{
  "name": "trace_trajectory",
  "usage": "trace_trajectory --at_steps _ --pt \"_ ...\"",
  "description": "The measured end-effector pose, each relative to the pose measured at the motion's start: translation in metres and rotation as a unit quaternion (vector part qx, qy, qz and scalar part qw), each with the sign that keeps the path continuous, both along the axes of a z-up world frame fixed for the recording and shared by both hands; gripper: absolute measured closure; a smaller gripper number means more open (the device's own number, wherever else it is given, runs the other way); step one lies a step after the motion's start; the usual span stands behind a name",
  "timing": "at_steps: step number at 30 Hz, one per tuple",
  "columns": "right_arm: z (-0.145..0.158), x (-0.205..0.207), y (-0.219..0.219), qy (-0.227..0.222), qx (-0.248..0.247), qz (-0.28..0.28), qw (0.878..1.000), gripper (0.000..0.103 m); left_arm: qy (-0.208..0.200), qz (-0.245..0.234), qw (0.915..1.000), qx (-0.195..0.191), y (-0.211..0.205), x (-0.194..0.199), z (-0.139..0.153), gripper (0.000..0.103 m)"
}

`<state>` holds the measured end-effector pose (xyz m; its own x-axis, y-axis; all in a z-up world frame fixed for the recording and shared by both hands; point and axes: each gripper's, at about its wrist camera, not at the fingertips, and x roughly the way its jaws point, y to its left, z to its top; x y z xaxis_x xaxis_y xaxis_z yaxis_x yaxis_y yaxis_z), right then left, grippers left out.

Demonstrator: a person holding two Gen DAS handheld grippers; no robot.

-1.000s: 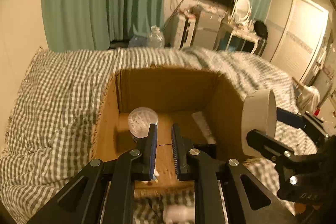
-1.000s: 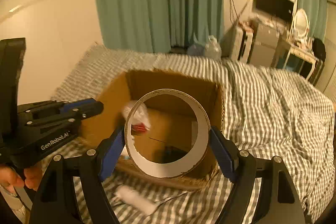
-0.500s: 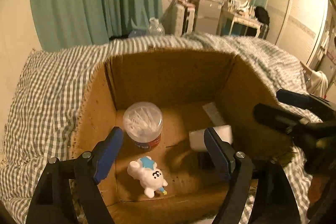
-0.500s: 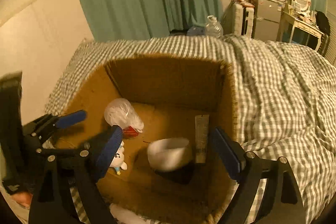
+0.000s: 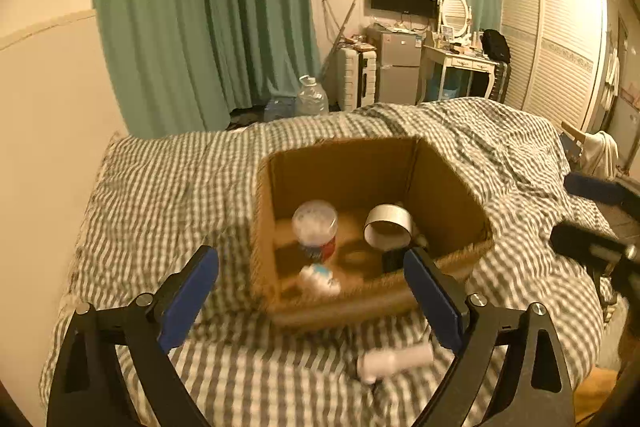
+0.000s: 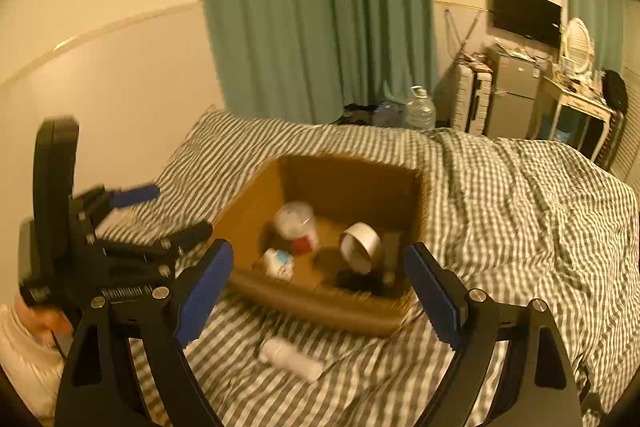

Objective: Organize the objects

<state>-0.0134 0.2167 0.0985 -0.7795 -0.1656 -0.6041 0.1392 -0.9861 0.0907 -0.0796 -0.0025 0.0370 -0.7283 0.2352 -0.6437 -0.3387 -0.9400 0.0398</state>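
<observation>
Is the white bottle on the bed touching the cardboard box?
Apart. In the right wrist view, the white bottle lies on the checked blanket in front of the cardboard box, with a strip of blanket showing between them.

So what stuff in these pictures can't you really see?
- Label on the clear plastic jar with red band: blurred in both views.
- Small white and blue toy: motion-blurred, shape unclear.
- Dark object under the white tape roll: shadowed by the brown cardboard box.

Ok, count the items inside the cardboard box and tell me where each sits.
4 visible: cotton-swab jar at the left, small plush toy in front of it, tape roll at the right, dark object beneath it. More may be hidden.
</observation>
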Motion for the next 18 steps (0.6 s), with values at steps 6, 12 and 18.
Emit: trace_trajectory --at_steps 6,12,18 --pt "-0.061 0.009 -0.031 -0.033 0.003 0.035 0.999 0.015 -0.02 0.049 0.9985 0.01 -0.043 0.017 -0.045 0.005" --pt "-0.135 -0.013 -0.057 -0.099 0.031 0.089 0.991 0.015 -0.066 0.068 0.9952 0.022 -0.055 0.005 -0.11 0.005" --pt "-0.197 -0.033 -0.069 -0.155 0.073 0.11 0.979 0.015 -0.096 0.053 0.9939 -0.006 -0.045 0.003 -0.156 0.005"
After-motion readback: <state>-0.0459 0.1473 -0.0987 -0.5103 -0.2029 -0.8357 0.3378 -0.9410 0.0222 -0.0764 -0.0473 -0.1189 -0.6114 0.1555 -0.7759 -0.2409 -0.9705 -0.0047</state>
